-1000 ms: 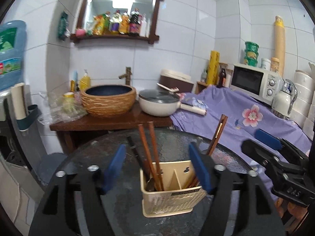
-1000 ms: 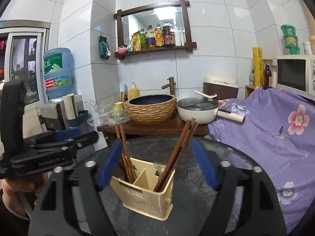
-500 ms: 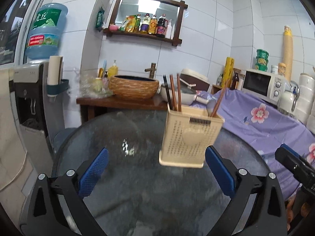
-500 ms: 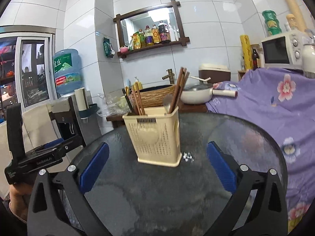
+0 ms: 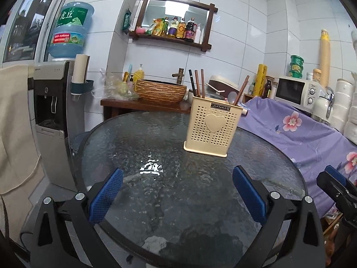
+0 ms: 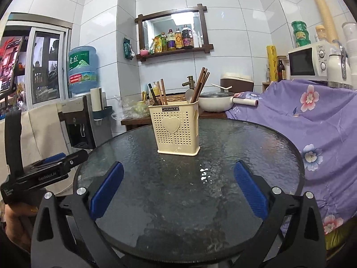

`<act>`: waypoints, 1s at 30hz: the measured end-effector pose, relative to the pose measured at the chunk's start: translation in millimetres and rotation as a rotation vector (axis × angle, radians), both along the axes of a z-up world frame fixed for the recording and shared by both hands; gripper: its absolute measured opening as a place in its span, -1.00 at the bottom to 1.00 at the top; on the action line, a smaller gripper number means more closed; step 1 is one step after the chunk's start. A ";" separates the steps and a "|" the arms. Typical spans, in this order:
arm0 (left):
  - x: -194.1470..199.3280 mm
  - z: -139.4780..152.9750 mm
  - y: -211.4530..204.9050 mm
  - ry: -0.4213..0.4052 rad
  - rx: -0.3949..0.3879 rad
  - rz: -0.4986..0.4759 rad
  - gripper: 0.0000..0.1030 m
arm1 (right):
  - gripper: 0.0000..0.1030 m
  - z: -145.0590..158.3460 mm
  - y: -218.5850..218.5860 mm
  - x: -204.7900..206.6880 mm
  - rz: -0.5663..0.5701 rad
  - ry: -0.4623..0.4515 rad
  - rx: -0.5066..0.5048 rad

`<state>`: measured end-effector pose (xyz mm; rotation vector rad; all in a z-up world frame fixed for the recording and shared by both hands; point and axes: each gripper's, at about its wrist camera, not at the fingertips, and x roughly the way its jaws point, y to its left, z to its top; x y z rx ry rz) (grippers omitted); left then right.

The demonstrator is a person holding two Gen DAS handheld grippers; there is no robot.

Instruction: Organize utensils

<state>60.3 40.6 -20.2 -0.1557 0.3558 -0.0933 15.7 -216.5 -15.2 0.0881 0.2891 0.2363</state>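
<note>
A cream perforated utensil holder (image 5: pixel 213 126) with a heart on its front stands upright on the round glass table (image 5: pixel 156 189). Brown chopsticks (image 5: pixel 199 82) and a spoon (image 5: pixel 232 96) stand in it. It also shows in the right wrist view (image 6: pixel 177 129) with chopsticks (image 6: pixel 200 82) leaning right. My left gripper (image 5: pixel 177 192) is open and empty, well short of the holder. My right gripper (image 6: pixel 178 185) is open and empty, also short of it. The left gripper shows at the left edge of the right wrist view (image 6: pixel 44 172).
A wooden shelf with a woven basin (image 5: pixel 160 90) and a white pan (image 6: pixel 214 103) stands behind the table. A water dispenser (image 5: pixel 51 116) is at the left. A purple floral cloth (image 6: pixel 312 129) covers the counter at the right, with a microwave (image 5: pixel 294 89) behind.
Both grippers have pulled back and away from the holder, which was between the fingers a second ago. Both have opened wider. The holder stays upright on the table.
</note>
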 end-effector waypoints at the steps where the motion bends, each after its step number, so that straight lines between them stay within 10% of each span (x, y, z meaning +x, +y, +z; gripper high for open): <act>1: -4.7 0.3 -1.9 -0.004 0.016 -0.001 0.87 | 0.89 -0.2 0.0 -6.8 0.005 -0.009 0.001; 30: -57.7 1.8 -9.1 -0.022 0.049 -0.026 0.88 | 0.89 9.2 -3.0 -65.5 -0.018 -0.075 -0.034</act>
